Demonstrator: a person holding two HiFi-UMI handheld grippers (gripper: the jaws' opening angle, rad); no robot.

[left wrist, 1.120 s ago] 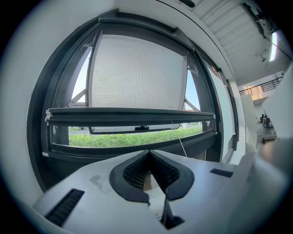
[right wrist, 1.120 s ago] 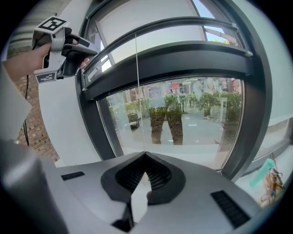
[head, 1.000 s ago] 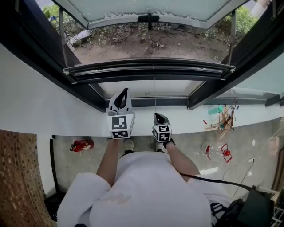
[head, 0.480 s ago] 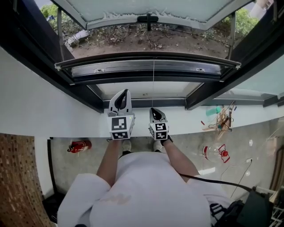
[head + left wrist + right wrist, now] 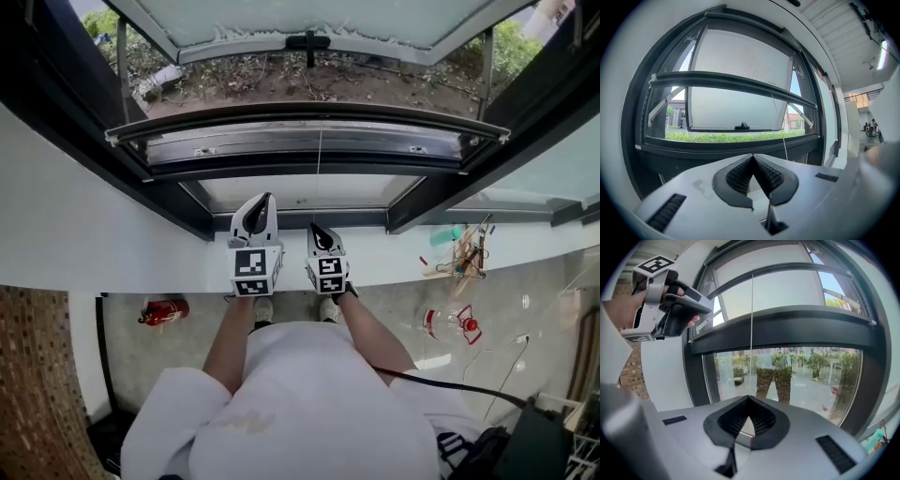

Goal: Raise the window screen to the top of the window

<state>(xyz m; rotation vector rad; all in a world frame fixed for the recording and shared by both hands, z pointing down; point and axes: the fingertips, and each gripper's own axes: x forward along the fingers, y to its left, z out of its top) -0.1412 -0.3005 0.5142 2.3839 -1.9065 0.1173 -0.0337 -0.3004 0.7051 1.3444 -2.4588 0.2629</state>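
Note:
The window screen's dark bottom bar [image 5: 309, 127] spans the window about midway up, with the pale mesh [image 5: 740, 51] above it. A thin pull cord [image 5: 319, 159] hangs from the bar's middle and runs straight down to my right gripper [image 5: 314, 228], which is shut on it. In the right gripper view the cord [image 5: 751, 310] lines up directly above that gripper's closed tips [image 5: 749, 398]. My left gripper [image 5: 263, 199] is shut with nothing in it, level beside the right one and aimed at the window. Its closed jaws [image 5: 753, 157] face the bar [image 5: 731, 80].
An outward-opened glass sash with a black handle [image 5: 311, 39] hangs beyond the screen. The dark window frame [image 5: 169, 202] and a white sill [image 5: 412, 255] lie just ahead. On the floor below are a red fire extinguisher [image 5: 161, 310] and hangers [image 5: 464, 251].
The screen's bottom bar has moved up the window. My right gripper has risen and shifted left, closer to the left gripper, which has stayed put.

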